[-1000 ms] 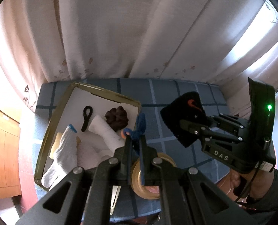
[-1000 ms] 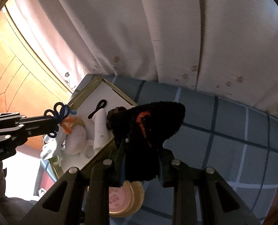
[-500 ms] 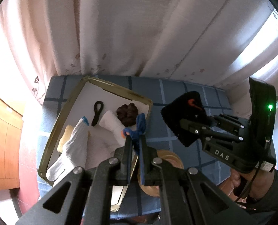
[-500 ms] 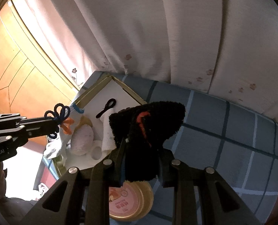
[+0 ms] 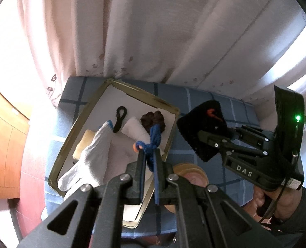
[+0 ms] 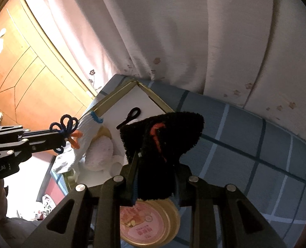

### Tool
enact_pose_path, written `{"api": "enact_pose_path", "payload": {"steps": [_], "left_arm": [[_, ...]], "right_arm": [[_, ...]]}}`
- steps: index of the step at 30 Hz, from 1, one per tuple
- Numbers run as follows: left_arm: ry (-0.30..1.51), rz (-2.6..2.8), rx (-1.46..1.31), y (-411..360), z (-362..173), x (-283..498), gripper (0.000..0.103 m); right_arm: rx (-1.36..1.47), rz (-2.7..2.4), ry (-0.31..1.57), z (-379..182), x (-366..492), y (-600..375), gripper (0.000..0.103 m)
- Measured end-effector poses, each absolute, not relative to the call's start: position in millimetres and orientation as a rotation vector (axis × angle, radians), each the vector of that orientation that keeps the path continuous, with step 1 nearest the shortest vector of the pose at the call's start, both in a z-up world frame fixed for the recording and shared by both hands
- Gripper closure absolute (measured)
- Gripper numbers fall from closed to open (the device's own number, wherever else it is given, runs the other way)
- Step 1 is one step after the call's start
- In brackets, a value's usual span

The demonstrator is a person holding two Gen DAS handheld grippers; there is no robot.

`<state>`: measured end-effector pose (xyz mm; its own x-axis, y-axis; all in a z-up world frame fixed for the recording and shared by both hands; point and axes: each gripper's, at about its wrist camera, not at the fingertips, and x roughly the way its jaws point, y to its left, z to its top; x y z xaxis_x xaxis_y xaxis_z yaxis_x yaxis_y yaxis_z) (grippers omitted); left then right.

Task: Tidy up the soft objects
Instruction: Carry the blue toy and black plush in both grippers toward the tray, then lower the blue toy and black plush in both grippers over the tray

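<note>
My left gripper (image 5: 148, 152) is shut on a blue and orange yarn knot (image 5: 153, 138) and holds it above the gold-rimmed tray (image 5: 70, 130); it also shows in the right wrist view (image 6: 65, 133). My right gripper (image 6: 156, 157) is shut on a black fuzzy cloth (image 6: 163, 136) with a red mark, held above the blue checked table; the cloth shows in the left wrist view (image 5: 202, 128) too. In the tray lie a white glove (image 5: 91, 153), a black hair tie (image 5: 120, 117), a white roll (image 5: 135, 129) and a brown scrunchie (image 5: 154, 121).
A round gold tin (image 6: 148, 223) with a pink lid sits on the blue checked tablecloth (image 6: 246, 144) beside the tray. A pale curtain (image 5: 153, 31) hangs behind the table. Wooden panels (image 6: 25, 62) stand at the left.
Both grippers have risen and moved back with their loads. The table and tray look smaller and lower in both views.
</note>
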<state>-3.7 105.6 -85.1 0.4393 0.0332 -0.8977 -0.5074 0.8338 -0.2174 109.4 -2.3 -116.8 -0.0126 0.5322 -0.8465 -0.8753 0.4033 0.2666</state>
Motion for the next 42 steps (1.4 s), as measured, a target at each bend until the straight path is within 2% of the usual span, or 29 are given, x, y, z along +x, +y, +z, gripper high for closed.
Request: {"api": "enact_pose_path", "payload": {"steps": [42], "left_arm": [[1.074,0.480,-0.595,124,-91,-44,0.099]], "right_arm": [[-0.468,1.310,1.102,-123,81,32,0.075]]}}
